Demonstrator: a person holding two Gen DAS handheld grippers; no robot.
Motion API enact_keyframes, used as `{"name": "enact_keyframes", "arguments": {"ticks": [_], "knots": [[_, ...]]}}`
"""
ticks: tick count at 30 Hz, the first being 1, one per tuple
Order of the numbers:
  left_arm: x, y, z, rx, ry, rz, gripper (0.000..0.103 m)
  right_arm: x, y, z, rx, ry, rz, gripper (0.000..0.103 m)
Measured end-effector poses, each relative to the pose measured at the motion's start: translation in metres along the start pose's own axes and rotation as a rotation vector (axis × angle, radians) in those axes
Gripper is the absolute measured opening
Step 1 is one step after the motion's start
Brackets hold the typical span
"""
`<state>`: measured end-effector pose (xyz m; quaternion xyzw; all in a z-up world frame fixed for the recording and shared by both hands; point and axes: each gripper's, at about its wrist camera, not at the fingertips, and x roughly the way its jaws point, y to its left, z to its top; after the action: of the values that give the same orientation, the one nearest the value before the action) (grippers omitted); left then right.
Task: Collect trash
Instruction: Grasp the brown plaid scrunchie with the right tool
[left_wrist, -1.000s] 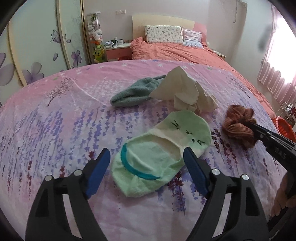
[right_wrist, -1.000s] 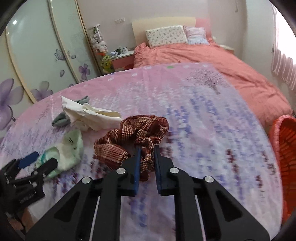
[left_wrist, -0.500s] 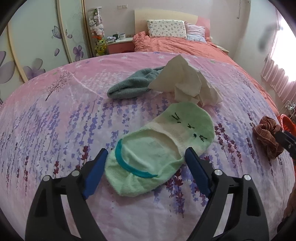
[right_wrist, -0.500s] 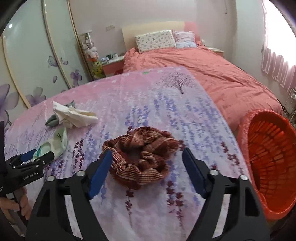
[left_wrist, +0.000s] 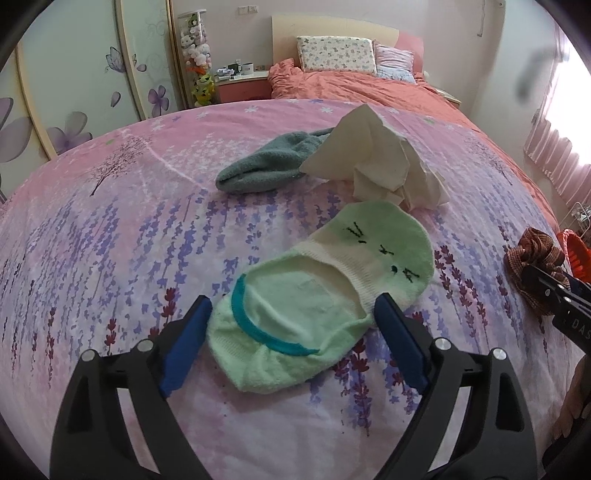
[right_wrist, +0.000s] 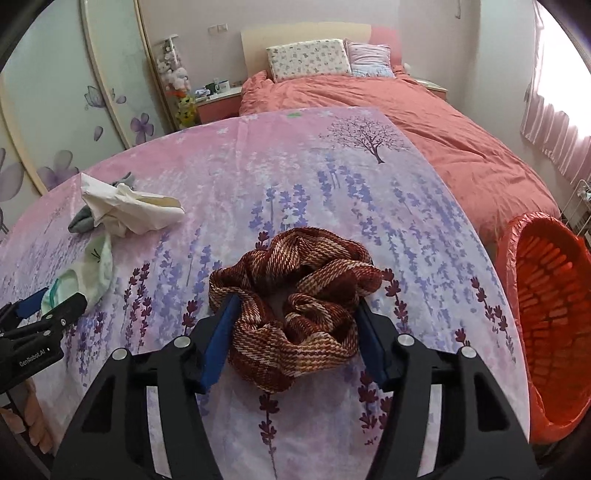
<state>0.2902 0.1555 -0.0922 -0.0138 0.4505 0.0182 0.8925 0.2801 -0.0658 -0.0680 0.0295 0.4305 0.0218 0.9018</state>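
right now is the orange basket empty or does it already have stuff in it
Empty as far as shows: the orange basket reveals only bare lattice inside, though its lower part is cut off. The brown scrunchie lies on the bedspread.

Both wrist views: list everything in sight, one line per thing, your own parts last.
Scrunchie: one, maroon plaid, on the sheet between the right fingers.
Green sock: one, pale green, between the left fingers.
Grey sock: one, grey-green, partly under the tissue.
Tissue: one, white, crumpled, beyond the green sock.
Basket: one, orange, right of the sheet.
Sheet: one, pink and lavender.
Bed: one, coral cover, two pillows.
Left gripper: open.
Right gripper: just been closing, pads at the scrunchie's sides.
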Motion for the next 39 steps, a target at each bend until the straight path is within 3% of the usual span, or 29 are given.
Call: {"name": "enact_keyframes", "arguments": {"ticks": [29, 39], "knots": [[0.006, 0.011, -0.003, -0.017, 0.012, 0.008, 0.099, 0.003, 0.0, 0.001, -0.004, 0.004, -0.004, 0.065], [0.006, 0.011, -0.004, 0.002, 0.012, 0.0, 0.099, 0.003, 0.001, -0.001, 0.001, 0.002, 0.023, 0.072]]}}
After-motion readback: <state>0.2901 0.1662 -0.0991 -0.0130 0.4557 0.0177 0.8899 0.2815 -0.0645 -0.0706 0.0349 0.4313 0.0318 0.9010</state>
